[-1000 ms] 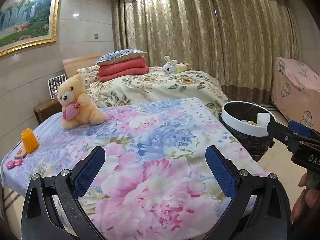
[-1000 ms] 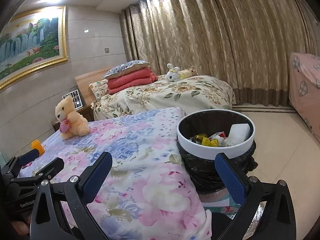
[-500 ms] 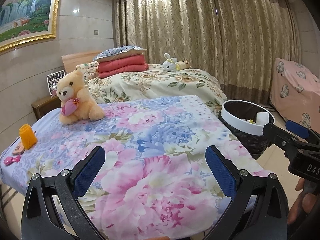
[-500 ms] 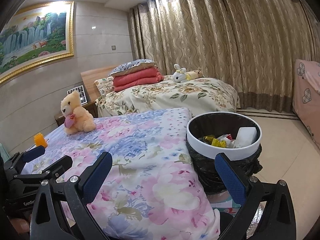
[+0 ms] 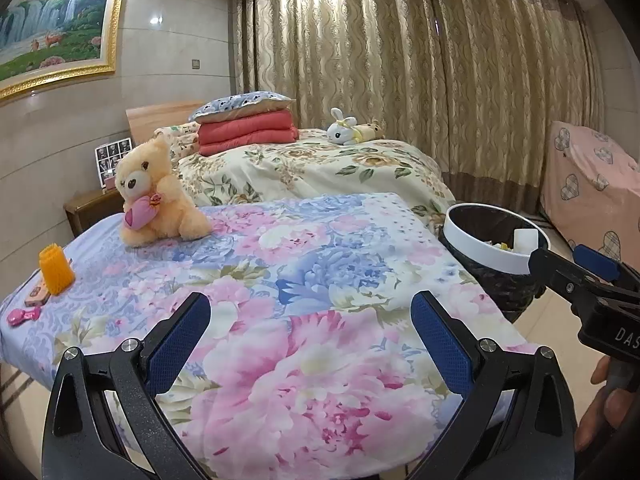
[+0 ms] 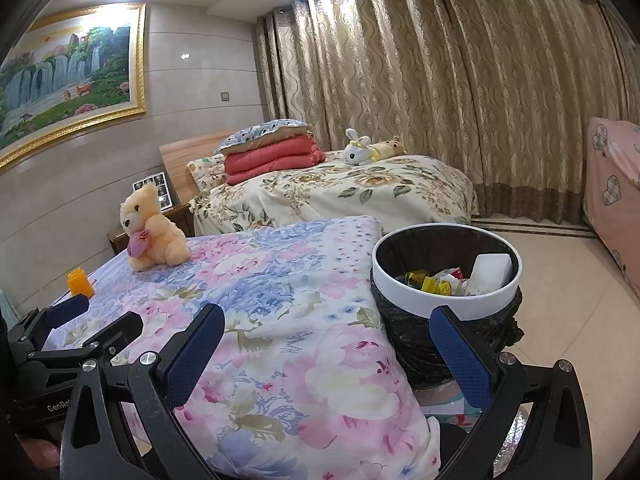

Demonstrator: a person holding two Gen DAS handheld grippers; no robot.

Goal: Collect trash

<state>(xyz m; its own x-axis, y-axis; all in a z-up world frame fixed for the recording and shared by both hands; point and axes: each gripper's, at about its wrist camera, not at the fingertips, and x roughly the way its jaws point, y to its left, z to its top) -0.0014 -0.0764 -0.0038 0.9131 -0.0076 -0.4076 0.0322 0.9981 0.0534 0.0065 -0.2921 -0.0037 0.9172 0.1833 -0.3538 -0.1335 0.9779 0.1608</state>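
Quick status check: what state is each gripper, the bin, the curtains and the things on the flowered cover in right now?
left gripper: open, empty
right gripper: open, empty
trash bin: uncovered, black liner, partly filled with wrappers
curtains: drawn shut
teddy bear: sitting upright
orange container: standing upright
red blanket: folded, pillow on top

A home bedroom: made bed (image 5: 320,168), drawn curtains (image 5: 420,80), framed painting (image 6: 68,76) on the wall.

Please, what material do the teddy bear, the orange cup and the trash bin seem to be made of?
Teddy bear: plush fabric, by its fuzzy, matte pile. Orange cup: probably plastic, as it looks slightly translucent, with a ribbed wall. Trash bin: the smooth white rim looks like plastic; the crinkled, glossy black liner looks like thin plastic film.
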